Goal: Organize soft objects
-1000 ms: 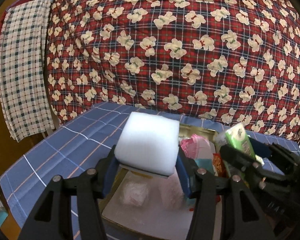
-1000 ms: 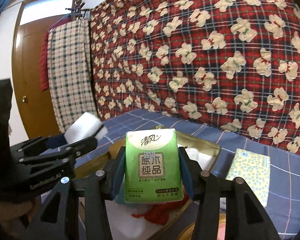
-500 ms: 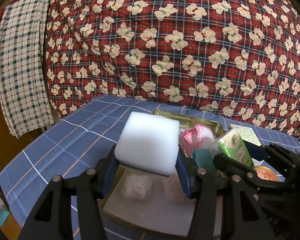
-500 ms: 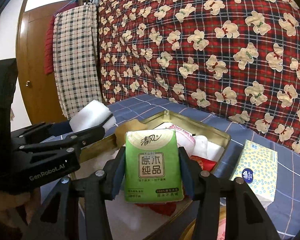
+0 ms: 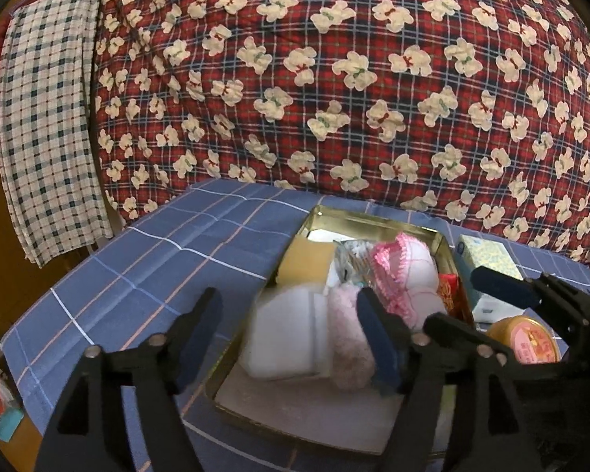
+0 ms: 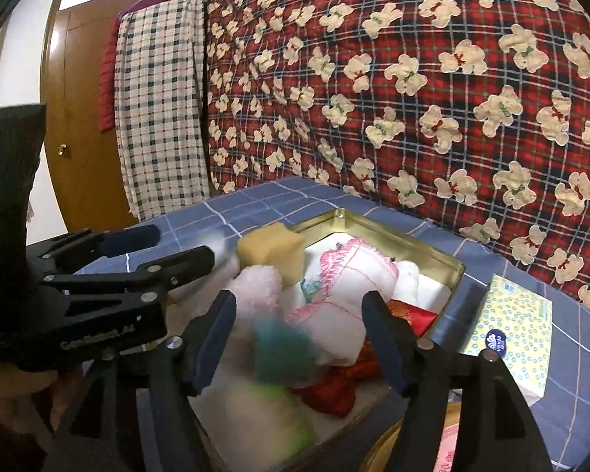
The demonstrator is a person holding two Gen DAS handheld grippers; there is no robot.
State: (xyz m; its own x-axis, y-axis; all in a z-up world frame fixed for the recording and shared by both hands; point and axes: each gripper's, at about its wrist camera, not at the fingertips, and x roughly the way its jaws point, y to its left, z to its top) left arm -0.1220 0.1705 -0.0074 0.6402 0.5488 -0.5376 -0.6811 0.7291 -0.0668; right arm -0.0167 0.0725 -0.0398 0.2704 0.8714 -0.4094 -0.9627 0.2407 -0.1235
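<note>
A gold metal tin (image 5: pixel 377 218) (image 6: pixel 403 238) sits on the blue checked cloth and holds soft things. My left gripper (image 5: pixel 291 334) is open above its near end; a blurred white foam block (image 5: pixel 285 338) lies in the tin below the jaws, beside a pink fluffy piece (image 5: pixel 348 344). My right gripper (image 6: pixel 299 334) is open over the tin; a blurred green tissue pack (image 6: pixel 267 421) lies below it. A yellow sponge (image 5: pixel 305 261) (image 6: pixel 273 249), a white cloth with pink trim (image 5: pixel 407 271) (image 6: pixel 346 275) and a red fabric (image 6: pixel 334 385) fill the tin.
A yellow patterned tissue box (image 6: pixel 511 328) (image 5: pixel 485 255) lies on the cloth right of the tin. A round pink-lidded tin (image 5: pixel 527 340) stands near the right gripper. A red bear-print quilt (image 5: pixel 354 78) hangs behind; a checked towel (image 5: pixel 47 126) hangs at left.
Both grippers have opened. The white foam block has dropped from the left gripper into the tin, and the green tissue pack has dropped from the right gripper into it.
</note>
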